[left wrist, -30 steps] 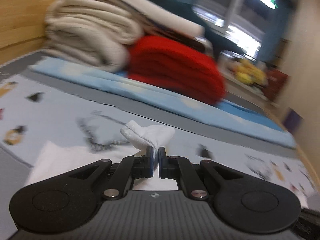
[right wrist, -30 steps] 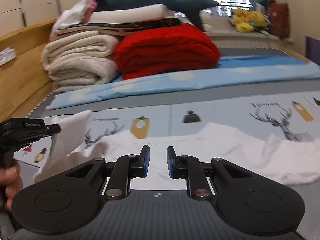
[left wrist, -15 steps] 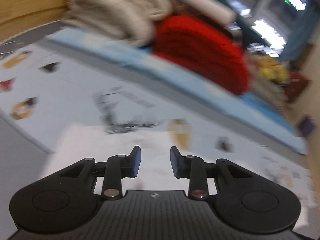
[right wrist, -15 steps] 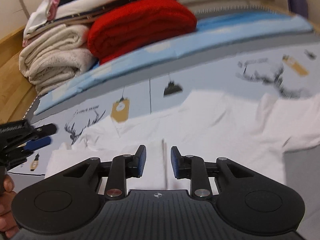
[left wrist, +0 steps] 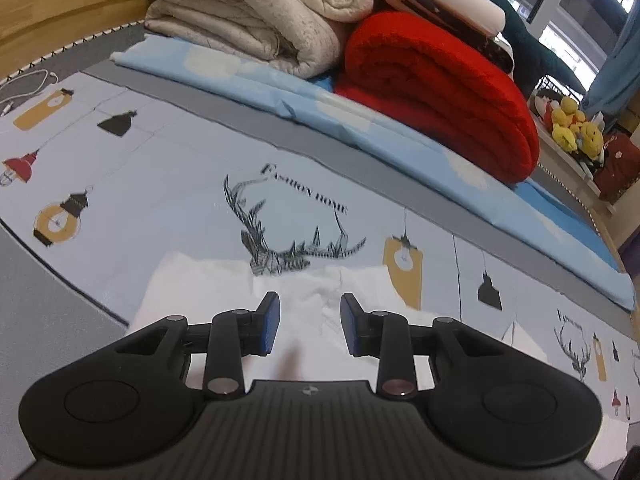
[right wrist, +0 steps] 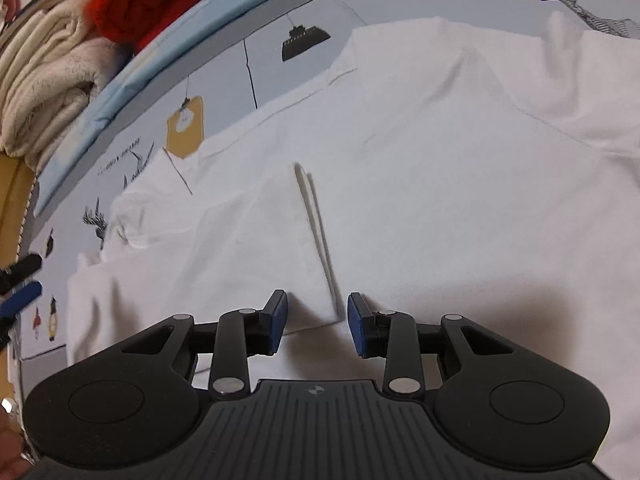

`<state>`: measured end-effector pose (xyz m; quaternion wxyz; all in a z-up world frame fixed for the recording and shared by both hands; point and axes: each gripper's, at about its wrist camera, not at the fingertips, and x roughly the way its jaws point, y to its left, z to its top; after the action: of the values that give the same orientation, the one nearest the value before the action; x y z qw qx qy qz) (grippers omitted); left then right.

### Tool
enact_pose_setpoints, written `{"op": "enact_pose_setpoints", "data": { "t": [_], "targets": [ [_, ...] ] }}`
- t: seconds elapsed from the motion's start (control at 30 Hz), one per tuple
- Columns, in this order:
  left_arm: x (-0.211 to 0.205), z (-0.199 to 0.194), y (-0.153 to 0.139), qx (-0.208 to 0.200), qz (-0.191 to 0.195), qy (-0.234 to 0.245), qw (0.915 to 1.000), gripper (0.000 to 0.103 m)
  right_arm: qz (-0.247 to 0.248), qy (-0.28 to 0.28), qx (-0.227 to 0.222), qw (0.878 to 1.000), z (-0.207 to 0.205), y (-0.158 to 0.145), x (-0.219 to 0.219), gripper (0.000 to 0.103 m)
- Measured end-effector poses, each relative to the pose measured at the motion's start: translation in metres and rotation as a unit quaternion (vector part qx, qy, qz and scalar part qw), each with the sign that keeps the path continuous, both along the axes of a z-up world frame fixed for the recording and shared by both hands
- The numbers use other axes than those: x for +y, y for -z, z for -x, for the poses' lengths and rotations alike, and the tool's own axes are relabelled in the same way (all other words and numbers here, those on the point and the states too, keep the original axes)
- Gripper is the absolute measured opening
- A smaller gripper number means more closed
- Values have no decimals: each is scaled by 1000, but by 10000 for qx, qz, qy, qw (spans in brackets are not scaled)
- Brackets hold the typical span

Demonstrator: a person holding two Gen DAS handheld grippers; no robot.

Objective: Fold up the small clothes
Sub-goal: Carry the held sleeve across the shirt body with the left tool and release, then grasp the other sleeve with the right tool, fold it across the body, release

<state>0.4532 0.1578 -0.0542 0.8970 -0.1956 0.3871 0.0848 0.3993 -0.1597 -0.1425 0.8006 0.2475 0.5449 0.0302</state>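
A small white shirt (right wrist: 420, 152) lies spread on the printed bedsheet (right wrist: 224, 80). Its left sleeve (right wrist: 256, 236) is folded inward over the body, with the cuff edge lying just ahead of my right gripper. My right gripper (right wrist: 316, 320) is open and empty, low over the shirt. My left gripper (left wrist: 307, 322) is open and empty above the shirt's left part (left wrist: 224, 292). The left gripper's fingertips (right wrist: 20, 280) show at the left edge of the right wrist view.
A red folded blanket (left wrist: 436, 88) and cream folded blankets (left wrist: 256, 12) are stacked at the far side on a light blue sheet (left wrist: 360, 124). A wooden bed frame (left wrist: 64, 4) runs along the left. Plush toys (left wrist: 576, 132) sit far right.
My left gripper let go of the white sleeve it held pinched and opened; the sleeve now lies folded on the shirt. My right gripper tipped down and moved closer over the shirt.
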Motion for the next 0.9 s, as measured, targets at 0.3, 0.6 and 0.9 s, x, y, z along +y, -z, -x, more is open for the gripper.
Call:
{"op": "enact_pose_setpoints", "data": {
  "t": [0.3, 0.6, 0.9],
  "targets": [
    [37, 2, -12, -132, -99, -581, 9982, 36, -25, -100, -1947, 9808, 10, -74, -29, 1],
    [43, 2, -10, -31, -119, -641, 9979, 36, 1455, 1866, -1069, 9657, 17, -64, -136, 1],
    [28, -6, 16, 493, 248, -215, 9982, 36, 1575, 1614, -1635, 9604, 16, -83, -140, 2]
  ]
}}
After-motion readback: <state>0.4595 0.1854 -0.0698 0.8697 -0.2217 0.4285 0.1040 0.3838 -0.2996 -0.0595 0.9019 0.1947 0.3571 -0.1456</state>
